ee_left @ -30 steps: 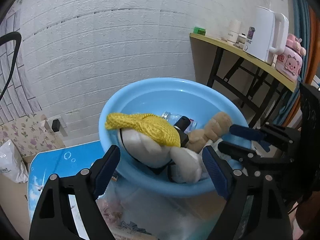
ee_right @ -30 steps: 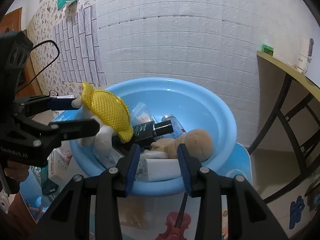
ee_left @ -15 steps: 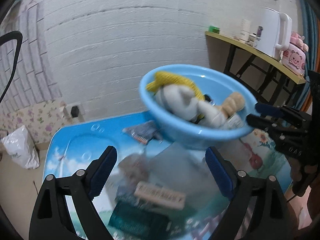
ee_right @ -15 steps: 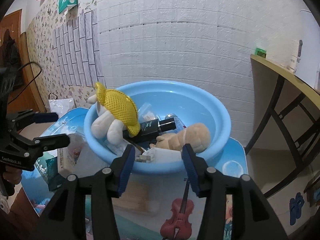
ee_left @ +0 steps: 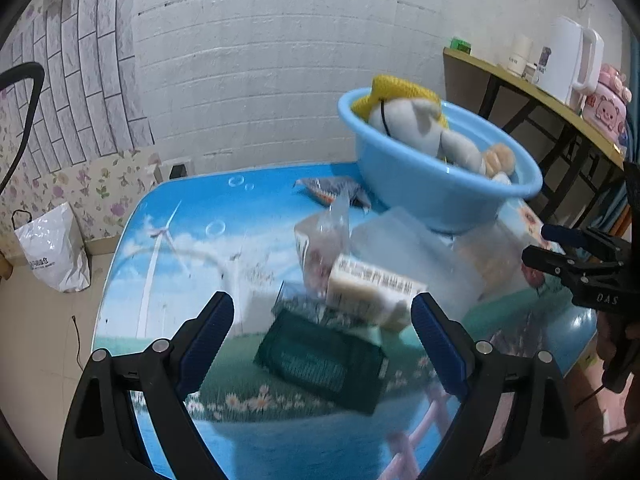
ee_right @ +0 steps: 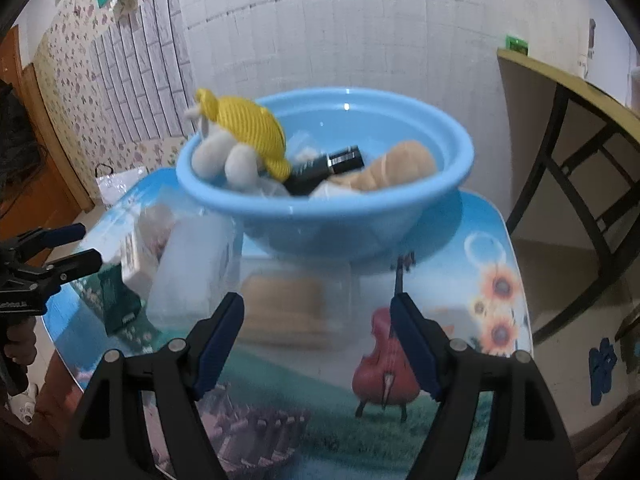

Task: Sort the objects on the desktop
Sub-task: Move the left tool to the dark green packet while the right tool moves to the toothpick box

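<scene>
Basin: light blue, we see it at the far side of the table, sitting on clear plastic packs.
Basin contents: white plush toy with a yellow mesh cap, black tube, tan plush; whatever lies under them we can't make out.
Black tube axis: lies low, cap end toward the right in the right wrist view.
Hard to see: both views are motion-blurred; clear container with something tan inside, contents unreadable to us.
Loose items: beige box with print we can't read, its long axis slanting down to the right, resting partly on a dark green pack; crumpled clear bag just behind; striped packet beside the basin.
Left gripper: jaws wide, just been opening, nothing gripped; green pack seen between the fingers.
Right gripper: jaws fairly wide, just been opening, nothing pressed; clear container seen between them.
Cut off: right edge of the left view shows only part of a hand.
</scene>
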The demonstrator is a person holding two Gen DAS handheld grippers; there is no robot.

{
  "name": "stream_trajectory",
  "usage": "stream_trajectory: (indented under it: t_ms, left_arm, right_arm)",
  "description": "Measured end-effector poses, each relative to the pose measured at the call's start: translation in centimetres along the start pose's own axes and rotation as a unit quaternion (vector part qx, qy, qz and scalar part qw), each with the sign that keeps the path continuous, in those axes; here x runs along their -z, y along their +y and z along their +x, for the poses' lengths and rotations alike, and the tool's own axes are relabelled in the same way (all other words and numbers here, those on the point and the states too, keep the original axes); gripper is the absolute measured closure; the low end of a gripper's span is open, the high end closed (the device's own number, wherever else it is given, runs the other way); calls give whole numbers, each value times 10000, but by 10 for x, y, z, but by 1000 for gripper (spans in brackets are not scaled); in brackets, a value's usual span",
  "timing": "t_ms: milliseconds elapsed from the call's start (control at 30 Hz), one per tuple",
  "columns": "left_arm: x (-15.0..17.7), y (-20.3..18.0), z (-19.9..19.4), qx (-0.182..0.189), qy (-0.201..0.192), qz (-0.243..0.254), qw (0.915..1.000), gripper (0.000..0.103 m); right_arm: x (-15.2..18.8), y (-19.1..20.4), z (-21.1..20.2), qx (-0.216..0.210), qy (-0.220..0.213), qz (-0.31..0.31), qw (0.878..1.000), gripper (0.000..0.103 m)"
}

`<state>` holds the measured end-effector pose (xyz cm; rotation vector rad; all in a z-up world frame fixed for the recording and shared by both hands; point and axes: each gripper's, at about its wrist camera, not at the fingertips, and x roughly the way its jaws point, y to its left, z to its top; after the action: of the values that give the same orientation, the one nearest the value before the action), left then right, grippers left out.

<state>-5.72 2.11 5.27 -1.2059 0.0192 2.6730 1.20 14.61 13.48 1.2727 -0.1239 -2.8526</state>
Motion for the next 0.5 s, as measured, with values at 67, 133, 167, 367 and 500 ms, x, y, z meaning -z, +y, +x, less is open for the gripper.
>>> stream_trajectory:
  t_ms: [67, 133, 167, 367, 500]
  left_arm:
    - [6, 0, 1, -14, 56, 44, 10000, 13]
    - [9, 0, 2, -20, 81, 76, 9999, 13]
    - [11, 0, 2, -11, 95, 90, 9999, 13]
    - [22, 1, 10, -134, 222, 274, 9993, 13]
    - [31, 6, 17, -120, 391, 238, 9989, 13]
  right_arm:
    - [2, 2, 4, 46, 107, 28, 9999, 23]
    - [4, 3, 5, 34, 134, 38, 9999, 13]
    - [5, 4, 6, 21, 134, 32, 9999, 9]
    - [9, 9, 9, -43, 132, 24, 9999, 0]
    - [11, 7, 13, -90, 253, 131, 9996, 0]
